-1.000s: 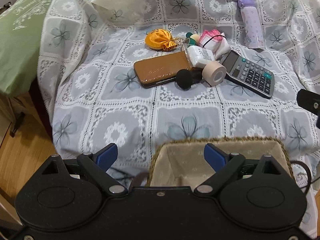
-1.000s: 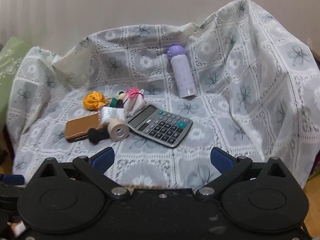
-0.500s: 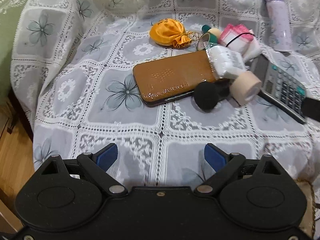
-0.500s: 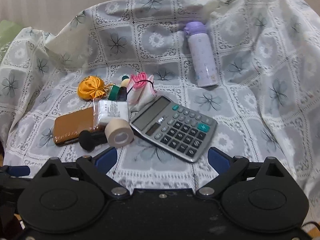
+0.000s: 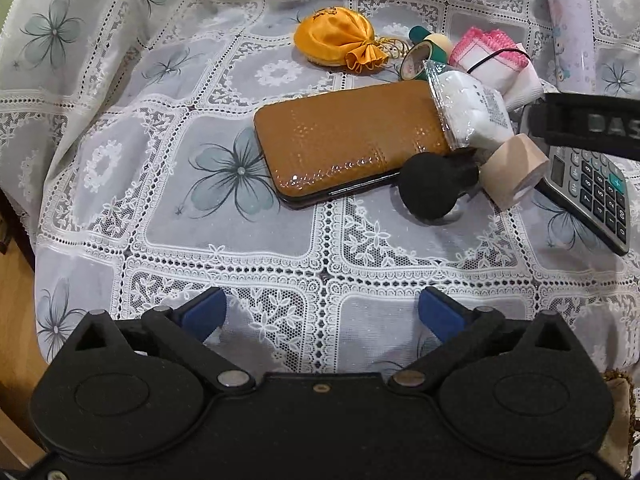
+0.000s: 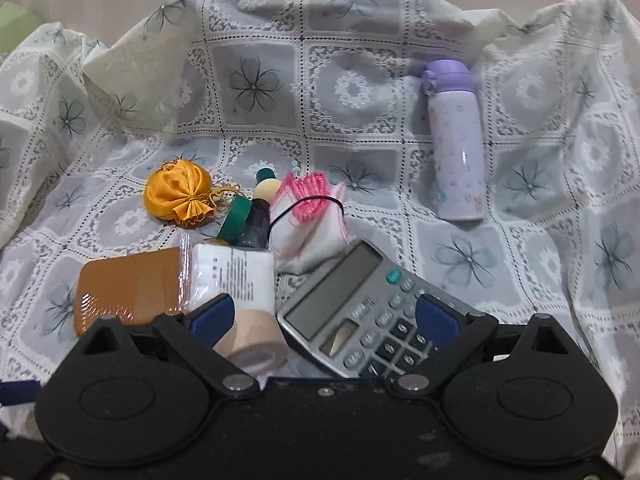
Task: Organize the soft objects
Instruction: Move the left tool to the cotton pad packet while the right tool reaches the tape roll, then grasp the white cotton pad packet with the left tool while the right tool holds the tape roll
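A pile of small things lies on the lace cloth. An orange drawstring pouch (image 5: 338, 42) (image 6: 178, 194) lies at its far side. A folded pink-edged cloth (image 5: 496, 60) (image 6: 308, 216) is tied with a black band. A bag of white cotton (image 5: 470, 110) (image 6: 234, 276) rests on a brown wallet (image 5: 344, 140) (image 6: 128, 288). A black sponge puff (image 5: 430, 184) sits by a beige tape roll (image 5: 512, 172) (image 6: 252, 340). My left gripper (image 5: 322, 314) is open and empty, short of the wallet. My right gripper (image 6: 324, 318) is open and empty over the tape roll and calculator.
A grey calculator (image 5: 592, 196) (image 6: 368, 308) lies at the right of the pile. A lilac bottle (image 5: 568, 28) (image 6: 456, 140) lies farther back. A green-capped bottle (image 6: 244, 220) sits behind the cotton. A basket corner (image 5: 620, 420) shows at bottom right. Wooden floor (image 5: 16, 304) lies at left.
Both grippers have moved forward toward the pile. The basket has slid out of the left wrist view. The right gripper now reaches over the tape roll and calculator.
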### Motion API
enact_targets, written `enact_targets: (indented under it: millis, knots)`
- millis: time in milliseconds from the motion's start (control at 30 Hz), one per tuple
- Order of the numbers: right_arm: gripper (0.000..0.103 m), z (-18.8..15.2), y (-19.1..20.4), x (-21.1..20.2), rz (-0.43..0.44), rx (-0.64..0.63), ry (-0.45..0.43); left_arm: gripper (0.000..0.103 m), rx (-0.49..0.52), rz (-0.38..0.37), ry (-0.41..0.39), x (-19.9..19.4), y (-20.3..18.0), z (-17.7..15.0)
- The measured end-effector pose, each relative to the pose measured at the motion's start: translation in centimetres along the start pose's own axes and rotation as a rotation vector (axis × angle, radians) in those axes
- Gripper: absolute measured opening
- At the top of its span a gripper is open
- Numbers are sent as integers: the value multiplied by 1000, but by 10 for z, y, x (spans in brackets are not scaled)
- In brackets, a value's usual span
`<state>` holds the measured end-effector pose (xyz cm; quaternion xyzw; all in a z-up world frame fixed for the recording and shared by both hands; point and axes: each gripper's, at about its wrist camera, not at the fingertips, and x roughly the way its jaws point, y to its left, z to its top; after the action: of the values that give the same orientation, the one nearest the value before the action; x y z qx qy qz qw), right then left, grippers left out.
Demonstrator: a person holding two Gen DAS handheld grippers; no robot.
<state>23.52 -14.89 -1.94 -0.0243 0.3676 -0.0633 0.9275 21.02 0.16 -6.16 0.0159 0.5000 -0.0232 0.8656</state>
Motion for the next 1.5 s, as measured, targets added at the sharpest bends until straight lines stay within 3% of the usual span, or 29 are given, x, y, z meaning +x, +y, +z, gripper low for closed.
enact_targets:
  millis: [167,533,633,833,1067,1367,1500]
  knots:
    - [97,-4,5,12,-24,-26,37,101,-1,-14,1,1,3,0]
    - [96,-32,-17,-19,-14,32,99,101,-1,-17,-3,1,3,-1]
    - [91,-33,-14,-22,15,35,90,101,-1,-18,-2,1,4,-1]
    - [71,-31,3,-15,100,21,127,101,-1,-18,-3,1,4,-1]
    - [49,-29,10,4,142,33,191,101,0,-21,-7,0,4,-1]
    - [48,-33,5,2,140,36,196,100,1,-18,-20,-2,5,-2]
    - [48,-39,-6,-12,126,36,187,92,37,-2,-46,-8,-2,1]
